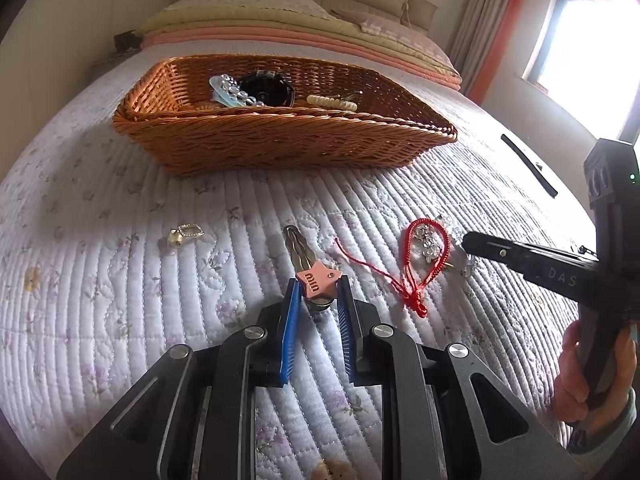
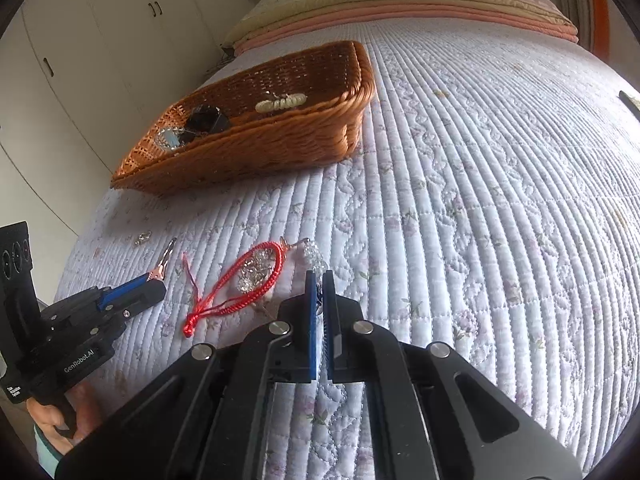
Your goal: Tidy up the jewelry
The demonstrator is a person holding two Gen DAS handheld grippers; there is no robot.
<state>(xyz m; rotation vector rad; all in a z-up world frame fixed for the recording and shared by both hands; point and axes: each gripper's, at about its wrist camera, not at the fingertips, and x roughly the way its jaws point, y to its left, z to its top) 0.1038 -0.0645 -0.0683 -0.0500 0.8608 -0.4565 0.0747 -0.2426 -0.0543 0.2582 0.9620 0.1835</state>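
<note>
A wicker basket (image 1: 280, 140) sits on the quilted bed; it also shows in the right wrist view (image 2: 280, 144) and holds beads, a black round item and a pearl clip (image 1: 332, 102). My left gripper (image 1: 318, 284) is closed on a pink star hair clip (image 1: 318, 278) lying on the quilt. A red cord bracelet (image 1: 416, 256) lies to its right around crystal pieces (image 2: 252, 268). My right gripper (image 2: 319, 276) is shut on a crystal bead piece (image 2: 314, 256) beside the red cord bracelet (image 2: 240, 280).
A small gold and crystal earring (image 1: 184, 234) lies on the quilt to the left. A black strip (image 1: 528, 164) lies far right. Folded blankets and pillows (image 1: 280, 24) are stacked behind the basket. White wardrobes (image 2: 80, 40) stand to the left, a window (image 1: 588, 40) to the right.
</note>
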